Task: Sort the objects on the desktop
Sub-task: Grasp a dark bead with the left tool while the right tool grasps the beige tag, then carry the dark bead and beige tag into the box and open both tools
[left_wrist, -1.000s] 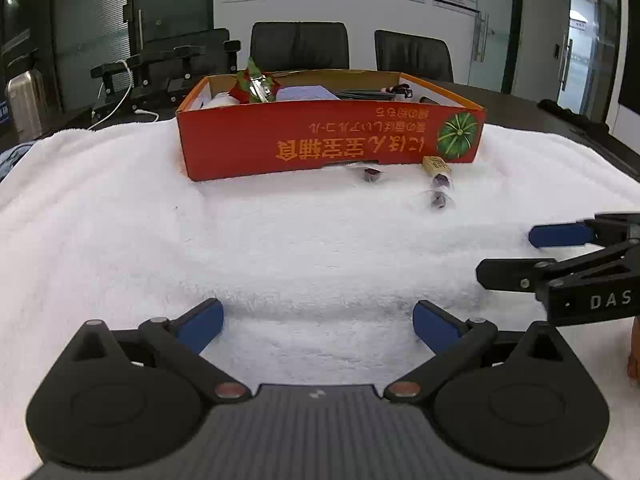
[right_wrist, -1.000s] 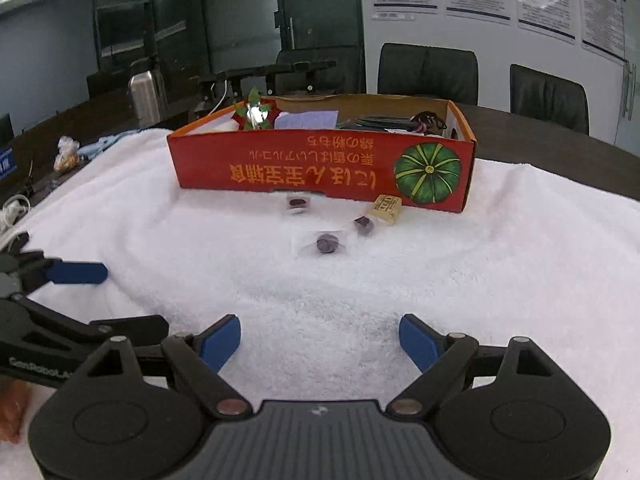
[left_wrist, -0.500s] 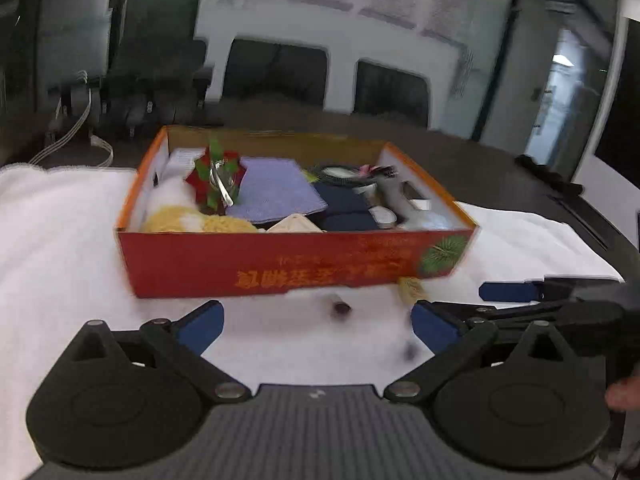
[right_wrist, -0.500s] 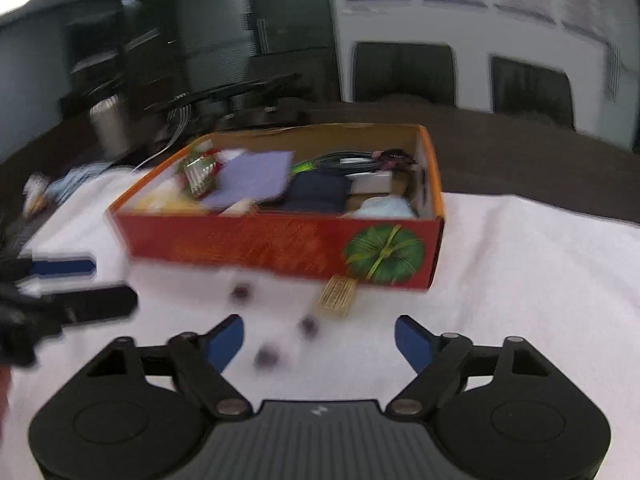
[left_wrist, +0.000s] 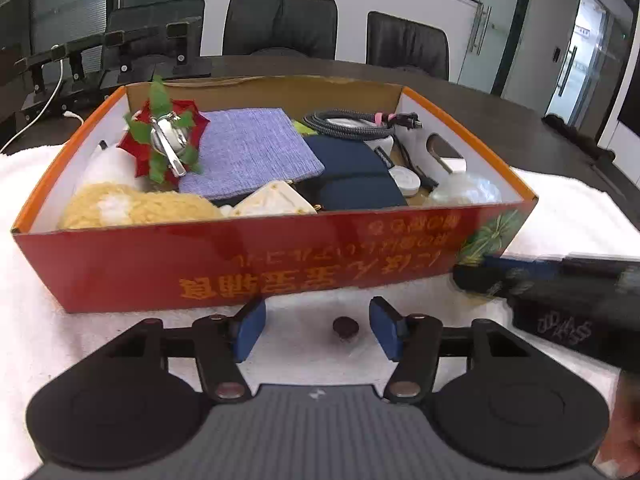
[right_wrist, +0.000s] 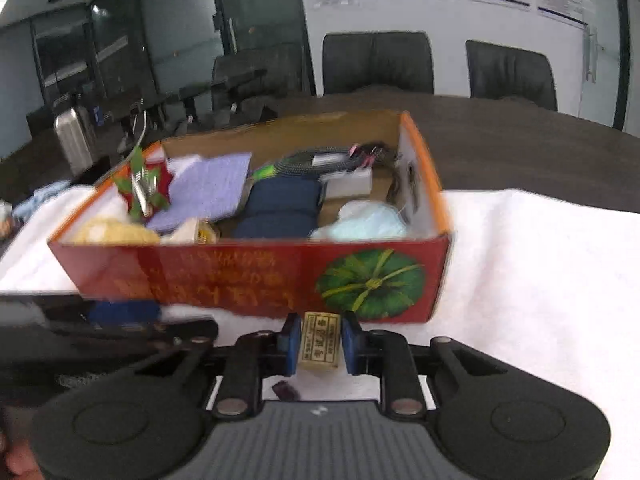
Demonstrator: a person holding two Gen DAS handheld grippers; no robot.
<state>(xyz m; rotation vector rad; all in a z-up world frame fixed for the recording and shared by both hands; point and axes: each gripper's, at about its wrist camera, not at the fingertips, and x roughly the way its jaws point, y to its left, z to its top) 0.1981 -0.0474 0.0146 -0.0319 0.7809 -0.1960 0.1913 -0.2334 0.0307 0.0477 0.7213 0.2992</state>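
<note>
The right gripper (right_wrist: 318,344) clamped a tan printed packet (right_wrist: 320,340) before the red box (right_wrist: 248,276) (crammed with odds and ends), while the left gripper (left_wrist: 316,330) stood parted around a dark candy (left_wrist: 345,326) on the towel (left_wrist: 36,340).

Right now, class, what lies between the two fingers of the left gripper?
In the left wrist view, a small dark round piece lies on the white towel between the left gripper fingers, nearer the right finger, untouched.
</note>
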